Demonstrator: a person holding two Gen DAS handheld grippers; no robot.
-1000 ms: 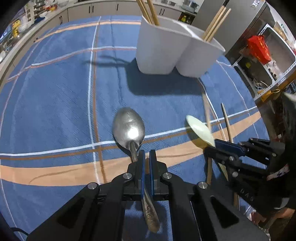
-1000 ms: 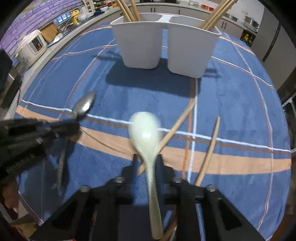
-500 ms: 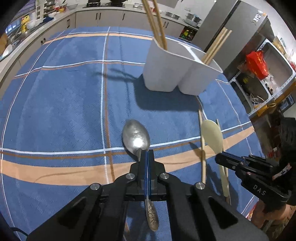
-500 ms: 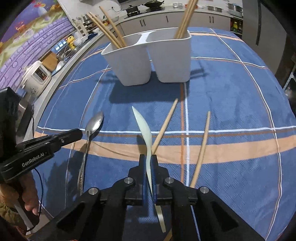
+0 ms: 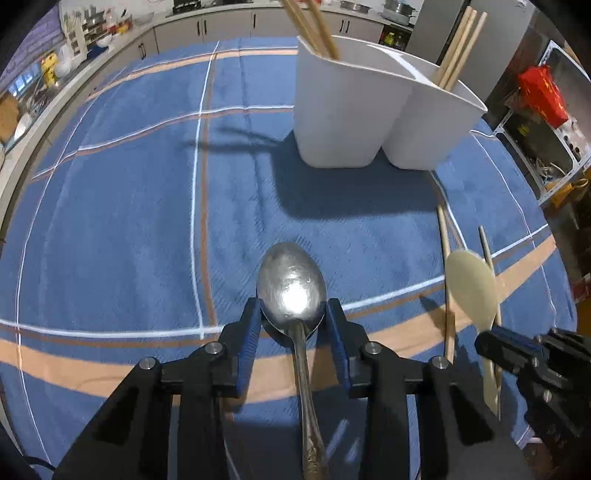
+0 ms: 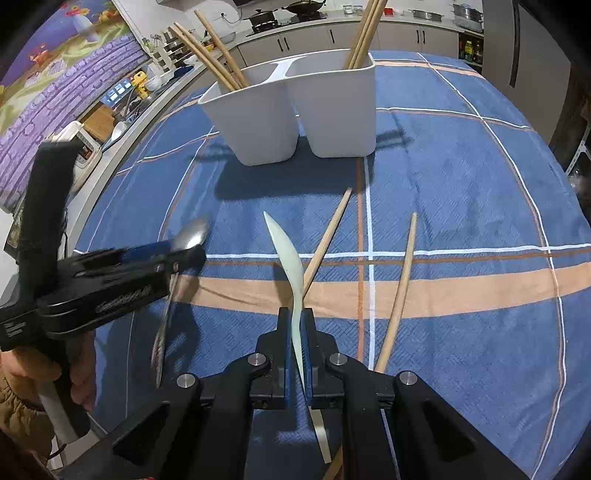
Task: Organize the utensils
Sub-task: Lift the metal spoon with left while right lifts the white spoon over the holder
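Note:
A metal spoon (image 5: pixel 291 291) lies between the spread fingers of my left gripper (image 5: pixel 293 317), which is open around it; whether the spoon rests on the cloth I cannot tell. It also shows in the right wrist view (image 6: pixel 190 233). My right gripper (image 6: pixel 295 332) is shut on a pale plastic spoon (image 6: pixel 286 254), held on edge above the cloth; it shows in the left wrist view too (image 5: pixel 471 288). A white two-compartment holder (image 6: pixel 295 107) with several chopsticks stands at the back.
Two loose wooden chopsticks (image 6: pixel 327 236) (image 6: pixel 400 291) lie on the blue plaid tablecloth (image 6: pixel 461 177) to the right of the pale spoon. Kitchen counters (image 5: pixel 110 33) lie beyond the table's far edge. A rice cooker (image 6: pixel 79 147) stands at the left.
My left gripper was shut on the metal spoon's handle; its fingers have opened wide around the spoon. My right gripper still holds the pale spoon, now turned on edge.

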